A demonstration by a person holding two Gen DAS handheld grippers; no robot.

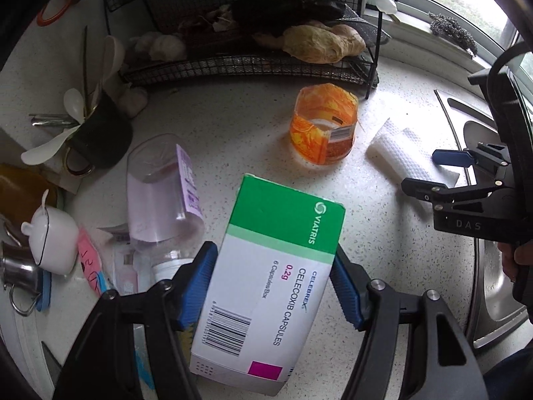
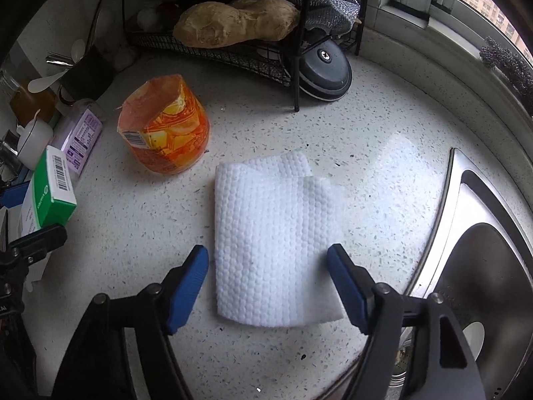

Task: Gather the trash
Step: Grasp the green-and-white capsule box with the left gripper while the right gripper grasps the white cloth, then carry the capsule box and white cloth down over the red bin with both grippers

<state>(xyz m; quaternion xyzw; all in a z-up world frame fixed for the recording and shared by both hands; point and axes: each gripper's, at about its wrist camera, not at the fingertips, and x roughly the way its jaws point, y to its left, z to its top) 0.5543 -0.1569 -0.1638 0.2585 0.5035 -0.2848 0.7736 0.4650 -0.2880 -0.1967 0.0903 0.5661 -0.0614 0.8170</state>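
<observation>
My left gripper [image 1: 273, 258] is shut on a green and white capsule box [image 1: 276, 266], its blue pads pressing both long sides, the box tilted above the speckled counter. The same box [image 2: 50, 186] appears at the left edge of the right wrist view. A folded white paper towel [image 2: 273, 243] lies flat on the counter between the blue fingertips [image 2: 196, 260] of my right gripper [image 2: 268, 256], which straddles it without squeezing it. In the left wrist view the right gripper [image 1: 419, 170] hovers over that towel [image 1: 399, 153]. An orange plastic wrapper ring [image 1: 323, 126] stands behind.
A clear bottle with a purple label [image 1: 163, 193] lies left of the box amid cups, spoons and papers. A black wire rack [image 2: 233, 53] holding ginger stands at the back. A steel sink [image 2: 483, 250] borders the right. A window sill runs behind.
</observation>
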